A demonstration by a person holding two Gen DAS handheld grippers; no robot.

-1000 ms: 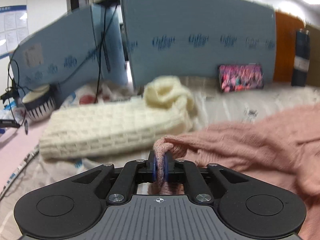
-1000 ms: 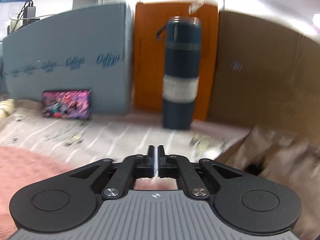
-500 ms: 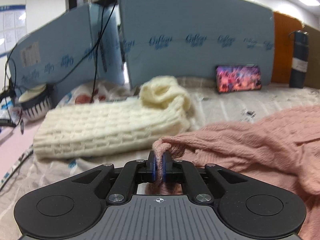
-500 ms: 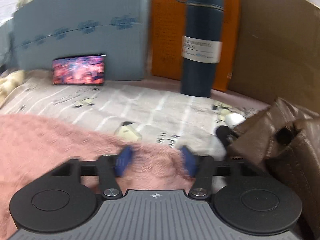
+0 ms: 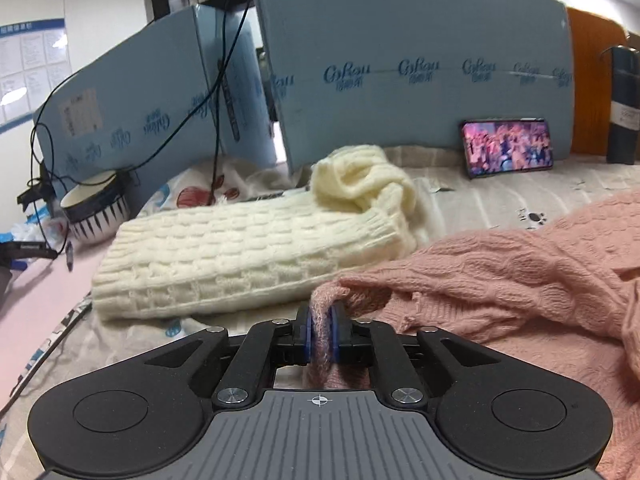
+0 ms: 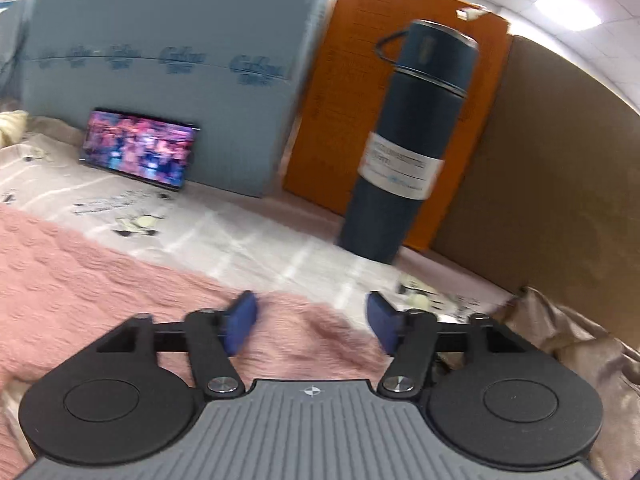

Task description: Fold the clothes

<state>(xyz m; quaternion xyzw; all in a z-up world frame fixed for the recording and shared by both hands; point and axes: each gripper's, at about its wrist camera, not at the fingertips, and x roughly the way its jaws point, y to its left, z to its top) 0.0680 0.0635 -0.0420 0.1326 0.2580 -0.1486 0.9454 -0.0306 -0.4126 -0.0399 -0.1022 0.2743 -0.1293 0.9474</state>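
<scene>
A pink knit sweater lies spread on the printed bed sheet. My left gripper is shut on a bunched edge of it, low over the sheet. In the right wrist view the same pink sweater fills the lower left. My right gripper is open wide, its blue pads on either side of the sweater's corner, holding nothing. A folded cream knit sweater lies just beyond the left gripper.
Blue foam boards wall the back. A phone with a lit screen leans on them. A dark blue flask stands before orange and brown boards. A striped bowl and cables sit far left. Brown fabric lies at right.
My right gripper went from shut to wide open and dropped down over the pink sweater's corner. My left gripper stays shut on the sweater edge and has barely moved.
</scene>
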